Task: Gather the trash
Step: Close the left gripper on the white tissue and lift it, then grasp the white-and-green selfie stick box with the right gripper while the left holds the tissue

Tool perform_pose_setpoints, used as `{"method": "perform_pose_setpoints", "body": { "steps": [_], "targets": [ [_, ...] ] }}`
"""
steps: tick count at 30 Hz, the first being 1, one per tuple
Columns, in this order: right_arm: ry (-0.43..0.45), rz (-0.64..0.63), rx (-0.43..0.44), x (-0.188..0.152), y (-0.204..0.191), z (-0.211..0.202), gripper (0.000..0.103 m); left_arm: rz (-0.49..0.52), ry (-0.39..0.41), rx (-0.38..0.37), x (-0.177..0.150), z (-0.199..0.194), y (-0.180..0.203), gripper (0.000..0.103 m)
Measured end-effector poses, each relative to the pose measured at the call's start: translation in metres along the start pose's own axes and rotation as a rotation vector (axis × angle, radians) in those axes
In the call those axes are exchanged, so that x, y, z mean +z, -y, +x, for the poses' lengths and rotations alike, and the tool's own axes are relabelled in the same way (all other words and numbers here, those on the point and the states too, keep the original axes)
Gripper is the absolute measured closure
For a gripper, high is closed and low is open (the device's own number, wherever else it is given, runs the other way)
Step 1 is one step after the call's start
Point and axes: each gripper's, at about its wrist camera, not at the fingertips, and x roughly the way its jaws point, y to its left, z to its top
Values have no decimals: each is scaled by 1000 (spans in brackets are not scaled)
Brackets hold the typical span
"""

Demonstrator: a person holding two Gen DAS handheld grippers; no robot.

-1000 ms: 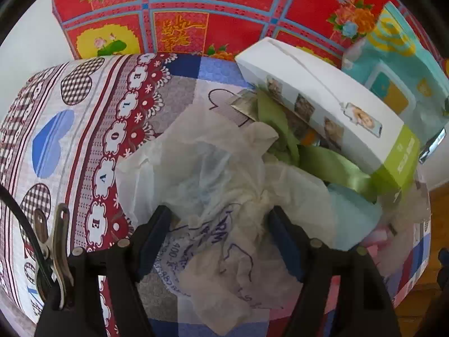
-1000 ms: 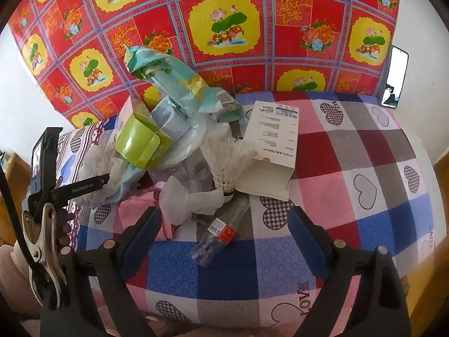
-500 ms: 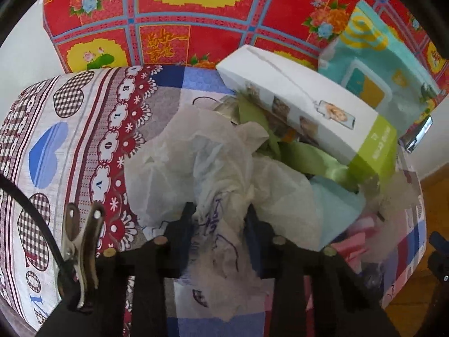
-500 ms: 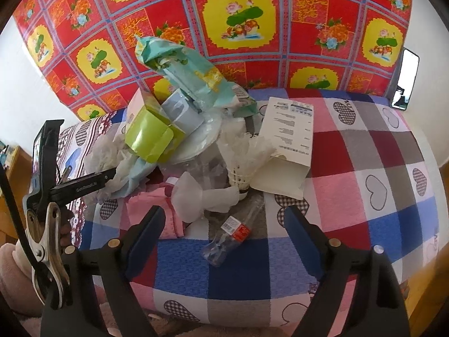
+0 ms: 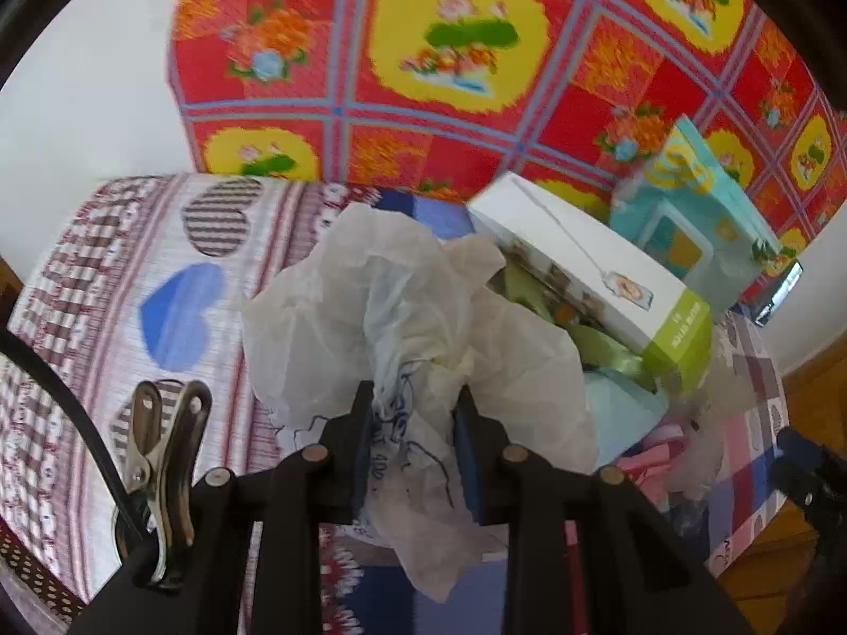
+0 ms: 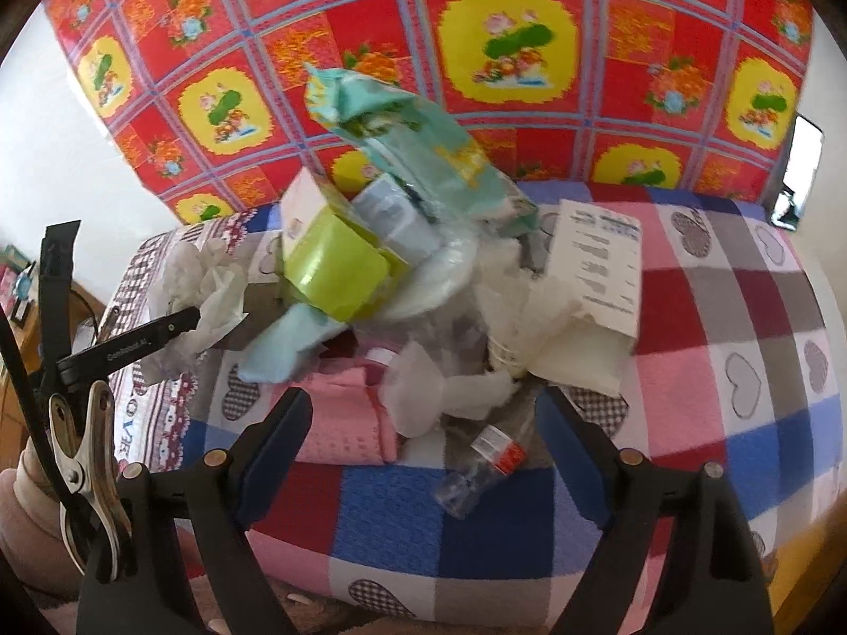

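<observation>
My left gripper [image 5: 415, 413] is shut on a crumpled white plastic bag [image 5: 413, 307] with blue writing, lifted off the checked bedcover [image 5: 106, 317]; it also shows in the right wrist view [image 6: 198, 286], with the left gripper [image 6: 182, 320] at the pile's left edge. My right gripper [image 6: 423, 413] is open and empty, above a crushed clear plastic bottle [image 6: 479, 468] and white wrapping [image 6: 450, 389]. The trash pile holds a white and green box [image 5: 593, 270], a teal packet [image 6: 418, 148], a pink cloth [image 6: 344, 418] and a white printed box [image 6: 598, 270].
A red and yellow floral cloth [image 6: 503, 42] hangs on the wall behind. The bedcover [image 6: 741, 370] stretches to the right of the pile. A wooden floor [image 5: 815, 381] lies beyond the bed's edge. A small mirror [image 6: 799, 169] stands at the far right.
My left gripper closed on the white plastic bag and raised it off the bedcover. My right gripper moved in closer to the pile and stayed open.
</observation>
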Motion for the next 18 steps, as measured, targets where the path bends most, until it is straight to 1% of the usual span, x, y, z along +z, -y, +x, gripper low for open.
{"method": "perform_pose_setpoints", "body": {
  "steps": [4,9,12,15,18],
  "targets": [
    [16,-61,5,16,-18,3,14,-16,10,25,0,-9,-17,74],
    [22,-156,23,40,-50,13,14,-38,1,53,-1,-6,-40,74],
    [33,-214,5,53,-70,22,14,-51,-13,73,-7,-3,-52,74],
    [39,-279,-15,64,-89,35,14,-67,-22,77,-11,-1,-64,74],
    [23,-334,-37,76,-103,53,14,-72,-21,85,-15,-3,-72,74]
  ]
}}
